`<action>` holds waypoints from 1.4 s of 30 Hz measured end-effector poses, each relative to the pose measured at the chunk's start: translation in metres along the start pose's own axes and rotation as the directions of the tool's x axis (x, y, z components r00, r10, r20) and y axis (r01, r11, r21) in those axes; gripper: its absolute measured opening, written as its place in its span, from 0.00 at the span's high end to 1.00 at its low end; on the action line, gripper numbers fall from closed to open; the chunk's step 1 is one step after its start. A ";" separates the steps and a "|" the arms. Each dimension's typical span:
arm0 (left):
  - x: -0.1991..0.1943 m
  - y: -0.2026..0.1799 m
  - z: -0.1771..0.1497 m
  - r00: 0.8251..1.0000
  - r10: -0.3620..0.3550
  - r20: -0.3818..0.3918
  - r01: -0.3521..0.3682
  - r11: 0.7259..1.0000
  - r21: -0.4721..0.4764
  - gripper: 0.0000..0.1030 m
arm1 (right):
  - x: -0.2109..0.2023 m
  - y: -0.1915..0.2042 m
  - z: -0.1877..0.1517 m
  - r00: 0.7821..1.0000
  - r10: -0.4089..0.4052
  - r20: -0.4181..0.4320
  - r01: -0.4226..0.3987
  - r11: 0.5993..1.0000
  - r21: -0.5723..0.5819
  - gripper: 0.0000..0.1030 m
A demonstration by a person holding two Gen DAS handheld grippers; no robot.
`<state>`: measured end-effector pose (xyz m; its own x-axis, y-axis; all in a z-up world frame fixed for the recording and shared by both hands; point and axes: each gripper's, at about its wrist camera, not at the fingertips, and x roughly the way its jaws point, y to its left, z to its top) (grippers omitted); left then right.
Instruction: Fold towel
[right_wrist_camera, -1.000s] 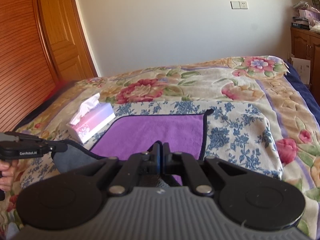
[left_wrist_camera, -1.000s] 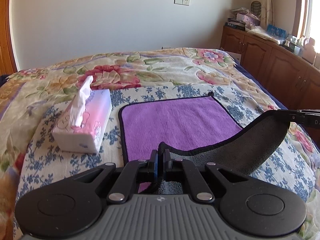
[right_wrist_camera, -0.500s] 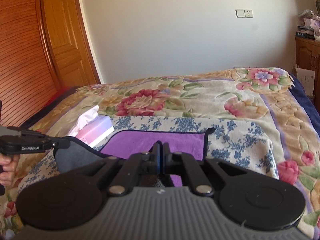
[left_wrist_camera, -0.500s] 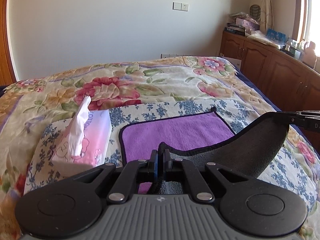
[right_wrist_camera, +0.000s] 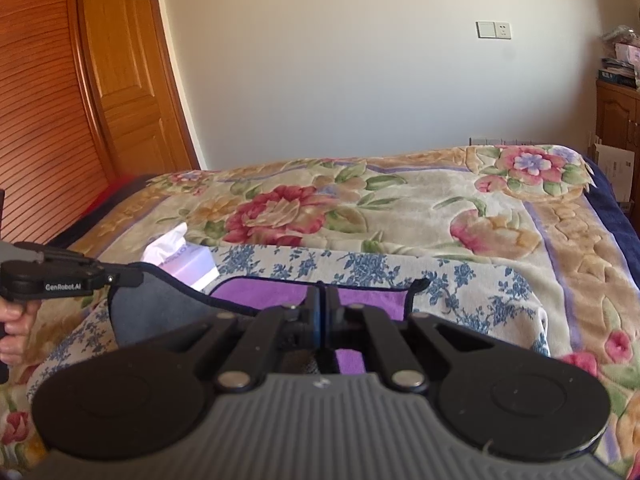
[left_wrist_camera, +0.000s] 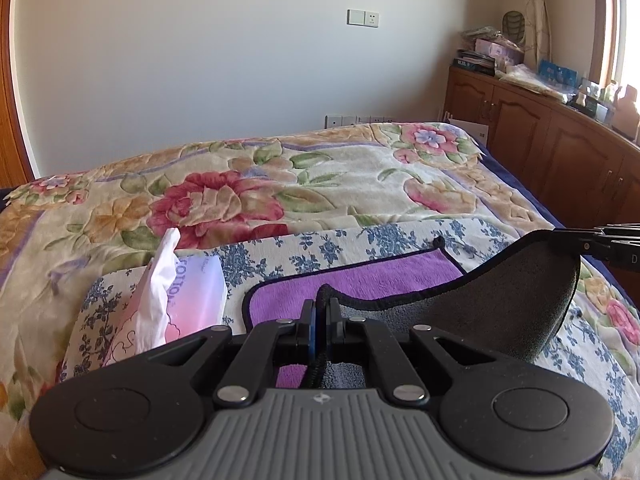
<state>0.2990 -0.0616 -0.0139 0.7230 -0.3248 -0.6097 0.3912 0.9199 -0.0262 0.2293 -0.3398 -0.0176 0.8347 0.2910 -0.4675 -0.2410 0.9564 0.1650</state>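
Observation:
A towel, purple on top [left_wrist_camera: 360, 280] with a grey underside [left_wrist_camera: 500, 312] and dark edging, lies on a blue-flowered cloth on the bed. My left gripper [left_wrist_camera: 319, 312] is shut on its near left corner. My right gripper [right_wrist_camera: 322, 300] is shut on its near right corner. The near edge hangs lifted between them, grey side showing [right_wrist_camera: 160, 312], above the flat purple part [right_wrist_camera: 280, 292]. Each view shows the other gripper at its edge: the right one in the left wrist view [left_wrist_camera: 608, 242], the left one in the right wrist view [right_wrist_camera: 60, 276].
A pink tissue box [left_wrist_camera: 188, 304] stands just left of the towel, also in the right wrist view [right_wrist_camera: 188, 264]. The floral bedspread [left_wrist_camera: 280, 184] stretches beyond. Wooden cabinets [left_wrist_camera: 560, 152] line the right wall, and a wooden door [right_wrist_camera: 120, 80] is at the left.
Both grippers have moved forward over the towel with the near edge held up; less of the flat purple part shows, and the tissue box is nearer.

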 end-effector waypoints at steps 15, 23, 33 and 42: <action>0.021 0.014 0.021 1.000 0.017 -0.003 -0.017 1.000 -0.010 0.95 | 0.026 -0.006 0.015 1.000 0.009 0.000 -0.009 1.000 -0.003 0.97; 0.035 0.020 0.024 1.000 0.015 0.007 -0.015 1.000 -0.019 0.95 | 0.039 -0.011 0.018 1.000 0.006 0.002 -0.006 1.000 -0.011 0.97; 0.057 0.030 0.026 1.000 0.025 -0.001 -0.025 0.999 -0.026 0.95 | 0.054 -0.023 0.017 1.000 -0.006 0.000 0.006 1.000 0.003 0.97; 0.077 0.034 0.028 0.999 0.035 -0.010 -0.035 0.999 -0.014 0.95 | 0.071 -0.030 0.016 1.000 -0.025 -0.017 0.025 1.000 -0.008 0.97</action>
<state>0.3845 -0.0612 -0.0397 0.7305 -0.2900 -0.6183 0.3572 0.9339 -0.0159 0.3044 -0.3483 -0.0418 0.8319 0.2676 -0.4862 -0.2244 0.9635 0.1462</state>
